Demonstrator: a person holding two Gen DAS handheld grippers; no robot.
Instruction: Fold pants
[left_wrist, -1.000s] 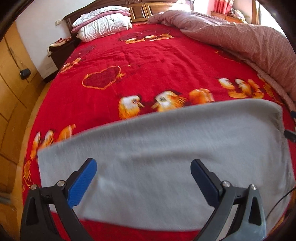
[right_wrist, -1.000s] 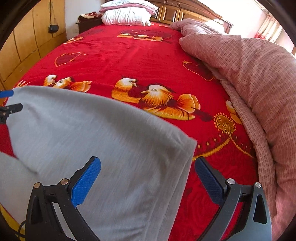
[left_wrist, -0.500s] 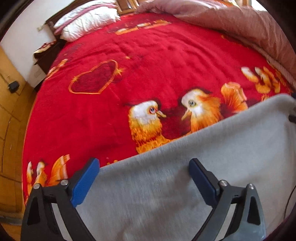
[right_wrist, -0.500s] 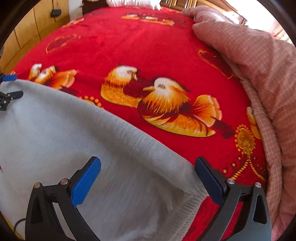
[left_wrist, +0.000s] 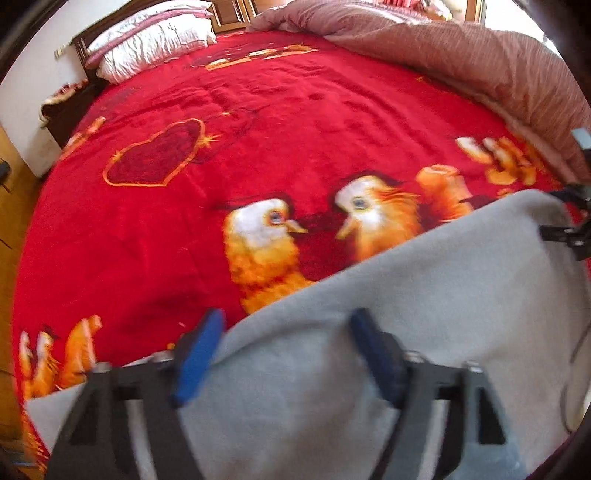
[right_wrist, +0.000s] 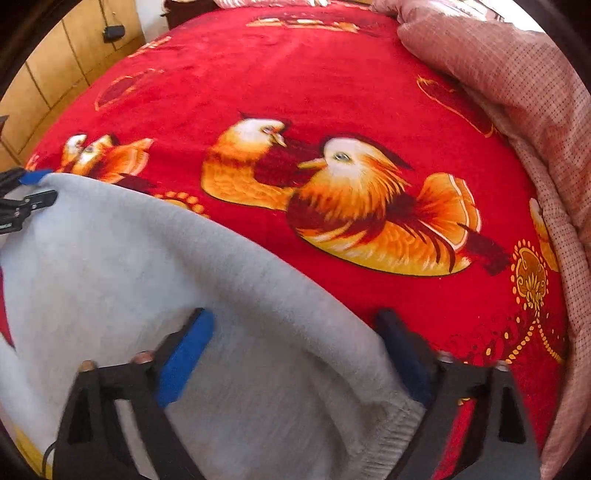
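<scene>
Light grey pants (left_wrist: 424, 306) lie flat across the near part of a red bed; they also show in the right wrist view (right_wrist: 155, 273). My left gripper (left_wrist: 284, 354) is open, its blue pads straddling the far edge of the grey cloth near one end. My right gripper (right_wrist: 295, 350) is open over the other end, by the ribbed cuff (right_wrist: 391, 424). Neither has closed on the cloth. The right gripper's tip shows at the right edge of the left wrist view (left_wrist: 576, 229), and the left gripper's tip shows at the left edge of the right wrist view (right_wrist: 22, 199).
A red blanket (left_wrist: 258, 129) with duck and heart prints covers the bed. A pink quilt (right_wrist: 517, 92) is bunched along the right side. Pillows (left_wrist: 155, 37) lie at the headboard. Wooden cabinets (right_wrist: 55, 85) and floor are to the left.
Both grippers have moved forward to the far edge of the grey pants, and their jaws have narrowed but remain open. More red blanket shows ahead.
</scene>
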